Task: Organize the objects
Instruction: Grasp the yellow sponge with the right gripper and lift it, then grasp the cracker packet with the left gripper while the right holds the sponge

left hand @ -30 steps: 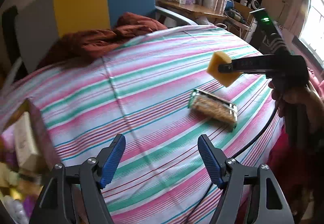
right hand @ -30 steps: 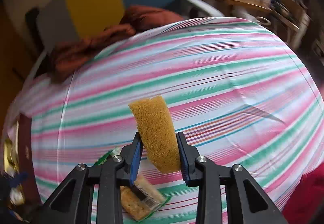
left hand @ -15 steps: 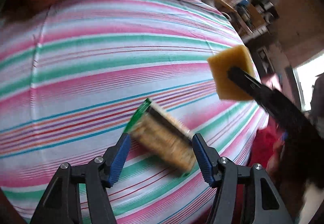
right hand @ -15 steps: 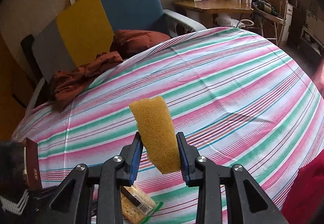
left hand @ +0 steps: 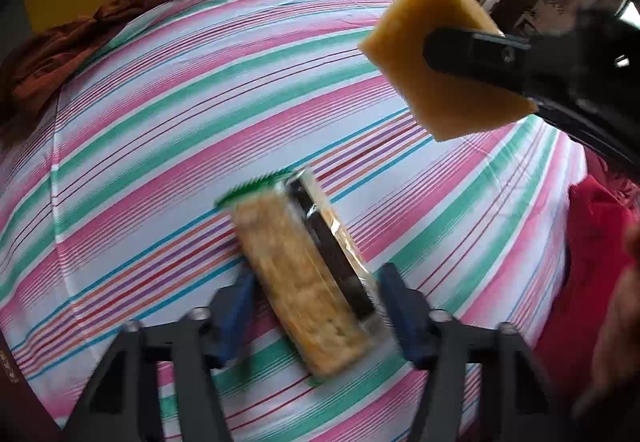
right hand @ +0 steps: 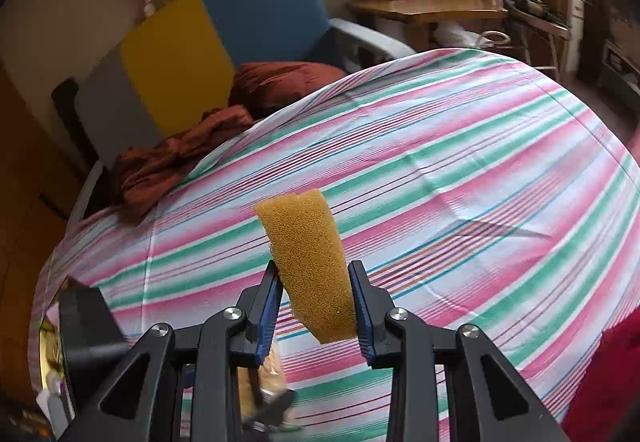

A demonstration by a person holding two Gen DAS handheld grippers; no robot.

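Left gripper [left hand: 312,306] low over the striped bedcover [left hand: 200,114], tilted down, fingers spread wide on either side of the cracker packet [left hand: 304,282]; contact with the wrapper cannot be told through the blur. Packet lies on the cover, angled between the blue pads. Right gripper [right hand: 314,306] held higher, level, pointing across the bed, clamped on a yellow sponge [right hand: 308,262] standing upright above the cover.
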